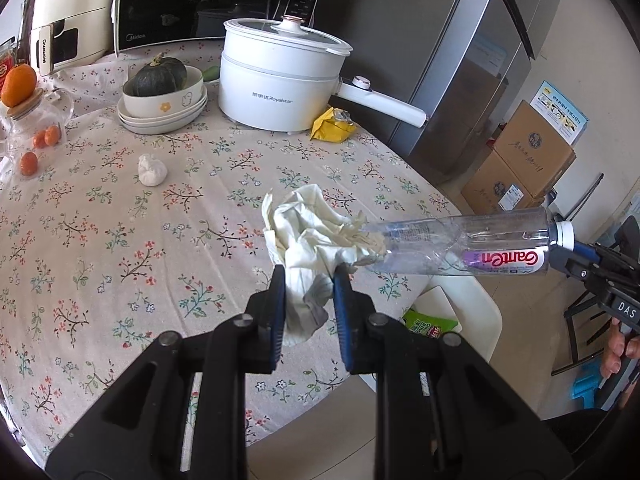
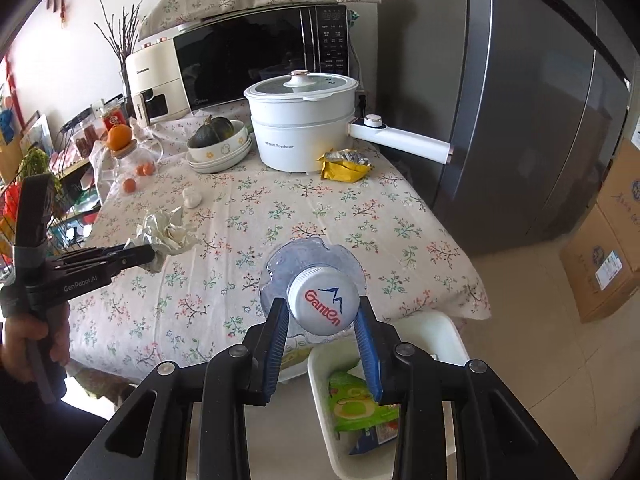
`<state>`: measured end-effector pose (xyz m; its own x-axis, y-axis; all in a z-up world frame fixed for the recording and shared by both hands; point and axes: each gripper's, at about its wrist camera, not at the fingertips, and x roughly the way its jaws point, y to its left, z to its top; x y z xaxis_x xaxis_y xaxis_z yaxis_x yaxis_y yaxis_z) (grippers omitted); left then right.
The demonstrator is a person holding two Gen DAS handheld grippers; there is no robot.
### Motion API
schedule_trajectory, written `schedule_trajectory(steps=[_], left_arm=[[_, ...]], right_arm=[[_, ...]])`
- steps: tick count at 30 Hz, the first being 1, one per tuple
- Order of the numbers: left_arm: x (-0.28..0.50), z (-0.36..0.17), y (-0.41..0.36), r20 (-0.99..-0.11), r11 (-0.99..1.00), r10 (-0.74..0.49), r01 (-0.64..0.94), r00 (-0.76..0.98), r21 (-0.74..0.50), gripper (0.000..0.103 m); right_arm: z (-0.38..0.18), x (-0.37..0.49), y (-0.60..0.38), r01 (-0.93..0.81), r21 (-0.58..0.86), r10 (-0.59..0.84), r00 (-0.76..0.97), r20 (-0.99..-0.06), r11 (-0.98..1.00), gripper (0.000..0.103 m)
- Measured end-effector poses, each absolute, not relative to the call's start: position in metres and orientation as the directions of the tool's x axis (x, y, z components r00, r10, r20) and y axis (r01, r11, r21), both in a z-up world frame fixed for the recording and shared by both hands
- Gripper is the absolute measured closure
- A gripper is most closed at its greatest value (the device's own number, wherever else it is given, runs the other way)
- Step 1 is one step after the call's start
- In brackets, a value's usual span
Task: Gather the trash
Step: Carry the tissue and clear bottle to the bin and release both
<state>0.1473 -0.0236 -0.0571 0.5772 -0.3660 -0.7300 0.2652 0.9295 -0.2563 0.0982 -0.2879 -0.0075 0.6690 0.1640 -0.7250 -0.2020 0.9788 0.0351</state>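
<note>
Here, both handheld grippers are loaded with trash above the near right edge of a table covered by a floral tablecloth. The left gripper has its blue-padded jaws drawn narrow around a crumpled white paper wad. The right gripper clamps the white-capped neck of an empty clear plastic bottle.

The bottle's long axis runs level, roughly in line with the right gripper's fingers, its base pointing away from that gripper and meeting the paper wad in the left wrist view.

A white trash bin stands on the floor below the table's near right edge, directly under the right gripper and lower right of the left one. The right hand appears nearer to it, so my judgement is the bottle only needs to go down. A green snack packet already lies inside.

A yellow wrapper lies far right beside a white electric pot, and a small white wad lies far left.

Readable writing: "Ganten" on the bottle cap and label, "Royalstar" on the pot, "Midea" on the microwave, "Changhong" on the cream appliance, "GenRobot.AI" and "DAS" on the grippers.
</note>
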Motion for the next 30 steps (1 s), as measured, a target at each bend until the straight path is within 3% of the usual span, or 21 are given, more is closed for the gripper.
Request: schedule_trajectory(steps=[14,26,30], left_arm=[[0.133,-0.066,-0.102,-0.742,0.879,-0.434,0.422,0.511,-0.223,0.079],[0.122,-0.089,-0.160,-0.774,0.825,-0.468,0.524,0.426,-0.211,0.079],[0.119,-0.096,-0.176,-0.784,0.809,-0.472,0.552,0.403,-0.203,0.079]], right_arm=[[0.007,0.052,-0.371,-0.072,0.064,0.096,0.699,-0.709,0.995,0.070],[-0.047,0.067,-0.409,0.039,0.092,0.052,0.586,-0.809,0.995,0.069],[-0.052,0.066,-0.419,0.079,0.104,0.041,0.571,-0.820,0.991,0.045]])
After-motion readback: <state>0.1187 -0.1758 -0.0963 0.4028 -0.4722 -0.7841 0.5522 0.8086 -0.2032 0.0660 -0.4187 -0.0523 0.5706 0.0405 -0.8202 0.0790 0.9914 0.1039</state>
